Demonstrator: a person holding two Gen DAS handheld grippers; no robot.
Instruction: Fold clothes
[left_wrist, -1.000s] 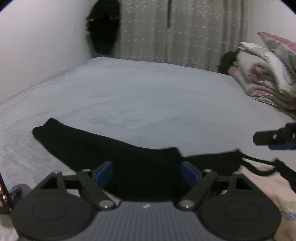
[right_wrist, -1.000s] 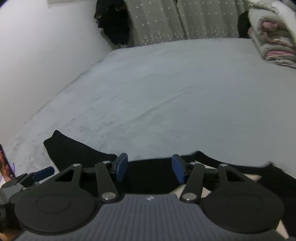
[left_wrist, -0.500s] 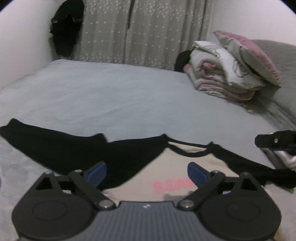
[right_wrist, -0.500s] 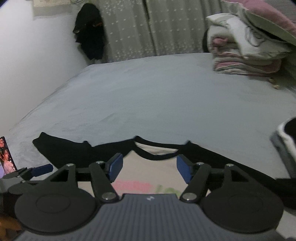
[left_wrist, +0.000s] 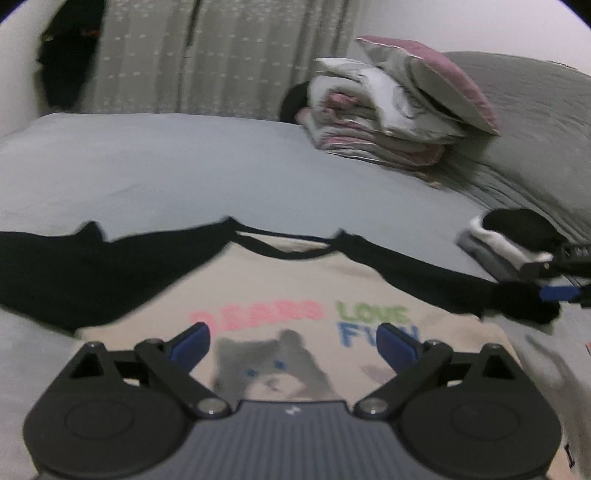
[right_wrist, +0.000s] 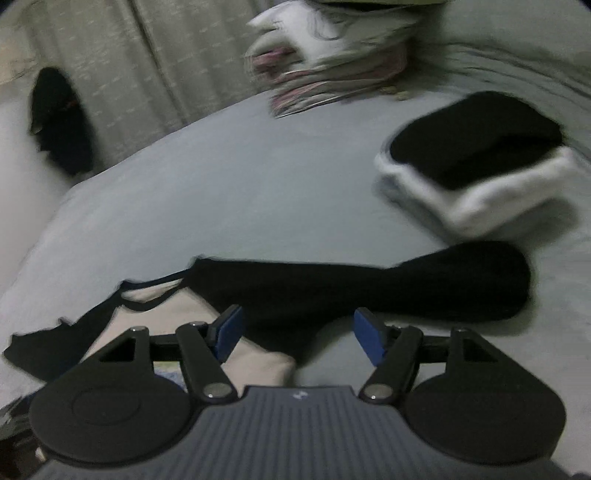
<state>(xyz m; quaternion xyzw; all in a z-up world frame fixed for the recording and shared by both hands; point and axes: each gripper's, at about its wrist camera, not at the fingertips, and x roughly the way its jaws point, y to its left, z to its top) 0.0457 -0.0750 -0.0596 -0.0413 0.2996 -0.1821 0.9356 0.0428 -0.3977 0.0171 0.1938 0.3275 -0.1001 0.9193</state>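
With the shirt (left_wrist: 295, 295) now spread flat at centre frame on the bed (left_wrist: 184, 166), my left gripper (left_wrist: 293, 341) and right gripper (right_wrist: 301, 332) have swung across above it, fingers wide and empty, so sleeve folding looks next.

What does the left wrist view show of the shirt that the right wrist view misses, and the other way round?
Left only: the shirt's printed front, with coloured lettering and a grey bear, and its left sleeve spread flat.
Right only: the right sleeve's full length, and the whole folded stack behind it.
Both: the collar, bedding pile, grey bed, curtain.
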